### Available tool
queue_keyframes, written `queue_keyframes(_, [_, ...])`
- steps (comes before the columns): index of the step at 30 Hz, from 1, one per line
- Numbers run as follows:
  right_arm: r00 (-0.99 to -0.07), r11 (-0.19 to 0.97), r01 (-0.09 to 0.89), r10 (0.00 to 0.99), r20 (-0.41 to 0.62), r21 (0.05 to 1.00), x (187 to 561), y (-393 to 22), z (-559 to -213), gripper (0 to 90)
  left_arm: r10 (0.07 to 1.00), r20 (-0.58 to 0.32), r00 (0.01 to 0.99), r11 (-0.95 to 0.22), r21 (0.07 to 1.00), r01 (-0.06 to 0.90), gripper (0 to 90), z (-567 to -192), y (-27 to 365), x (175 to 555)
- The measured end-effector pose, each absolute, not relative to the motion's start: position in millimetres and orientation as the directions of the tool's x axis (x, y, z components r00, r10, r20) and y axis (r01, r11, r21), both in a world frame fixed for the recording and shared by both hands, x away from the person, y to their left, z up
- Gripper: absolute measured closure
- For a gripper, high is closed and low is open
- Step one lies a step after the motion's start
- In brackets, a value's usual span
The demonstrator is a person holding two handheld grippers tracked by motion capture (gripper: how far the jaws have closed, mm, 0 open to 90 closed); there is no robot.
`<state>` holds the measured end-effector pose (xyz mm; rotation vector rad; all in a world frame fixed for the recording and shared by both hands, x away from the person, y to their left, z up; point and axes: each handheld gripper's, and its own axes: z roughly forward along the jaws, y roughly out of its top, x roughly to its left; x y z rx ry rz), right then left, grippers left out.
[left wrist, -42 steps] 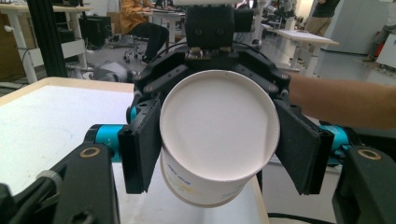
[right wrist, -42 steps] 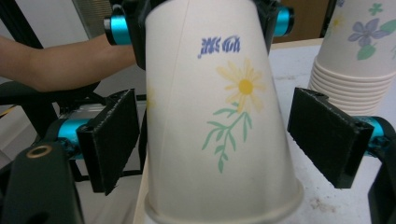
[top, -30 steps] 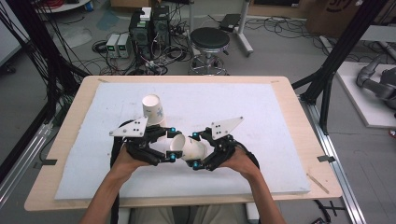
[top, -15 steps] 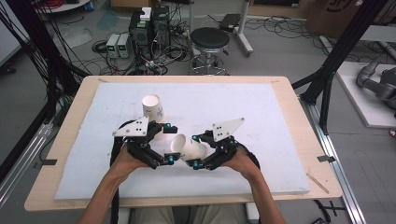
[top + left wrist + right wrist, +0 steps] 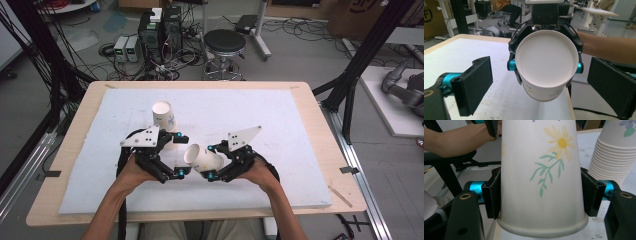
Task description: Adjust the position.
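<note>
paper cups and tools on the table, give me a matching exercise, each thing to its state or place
Things:
1 left tool
2 right tool
3 flowered paper cup
4 stack of paper cups

States:
a stands on the white mat
b jaws open, nothing between the pads
c lies sideways, off the mat
d clamped on a cup

Pairs: 1-b, 2-d, 3-c, 4-a

Both forearms in from the near edge, hand-held grippers facing each other nose to nose

Left hand-held gripper [image 5: 178, 154]: jaws stand wide apart, pads [image 5: 475, 83] touching nothing. Right hand-held gripper [image 5: 210, 161]: jaws clamped on a paper cup [image 5: 203, 158], pads [image 5: 492, 195] pressing both its sides near the rim. Wrists level, hands low over the bench
</note>
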<state>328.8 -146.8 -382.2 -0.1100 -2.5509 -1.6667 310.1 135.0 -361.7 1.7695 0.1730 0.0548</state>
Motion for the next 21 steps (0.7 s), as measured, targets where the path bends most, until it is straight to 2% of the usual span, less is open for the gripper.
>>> queue_keyframes(2, [-0.993, 0.434, 0.11, 0.02, 0.112, 0.894, 327, -147, -379, 31.8, 0.149, -0.025, 0.989, -0.289, 0.955, 0.067, 6.1, -354, 134, 307])
queue_keyframes(5, [-0.995, 0.466, 0.102, 0.028, 0.1, 0.879, 327, -147, -375, 31.8, 0.127, -0.026, 0.992, -0.35, 0.934, 0.069, 6.1, -349, 134, 305])
queue_keyframes(6, [-0.995, 0.51, 0.099, 0.042, 0.09, 0.855, 327, -147, -371, 31.8, 0.142, 0.0, 0.99, -0.445, 0.893, 0.064, 6.1, -345, 133, 305])
queue_keyframes(7, [-0.996, 0.536, 0.092, 0.049, 0.078, 0.839, 326, -145, -368, 31.8, 0.154, 0.014, 0.988, -0.495, 0.866, 0.065, 6.1, -343, 132, 306])
queue_keyframes(8, [-0.996, 0.536, 0.092, 0.049, 0.078, 0.839, 326, -145, -368, 31.8, 0.154, 0.014, 0.988, -0.495, 0.866, 0.065, 6.1, -343, 132, 306])
queue_keyframes(9, [-0.996, 0.578, 0.086, 0.059, 0.064, 0.811, 325, -142, -363, 31.8, 0.169, 0.025, 0.985, -0.572, 0.817, 0.077, 6.2, -341, 130, 308])
queue_keyframes(15, [-0.996, 0.736, 0.084, 0.087, 0.029, 0.672, 324, -128, -355, 31.8, 0.156, 0.015, 0.988, -0.693, 0.714, 0.098, 6.1, -339, 126, 314])
queue_keyframes(16, [-0.996, 0.736, 0.084, 0.087, 0.029, 0.672, 324, -128, -355, 31.8, 0.155, 0.009, 0.988, -0.71, 0.696, 0.105, 6.1, -339, 126, 315])
queue_keyframes(17, [-0.996, 0.778, 0.081, 0.087, 0.021, 0.623, 325, -123, -354, 31.8, 0.154, 0.009, 0.988, -0.739, 0.665, 0.109, 6.1, -339, 125, 317])
queue_keyframes(21, [-0.996, 0.826, 0.075, 0.086, 0.006, 0.558, 325, -117, -351, 31.8, 0.15, -0.002, 0.989, -0.759, 0.64, 0.116, 6.1, -340, 121, 319])
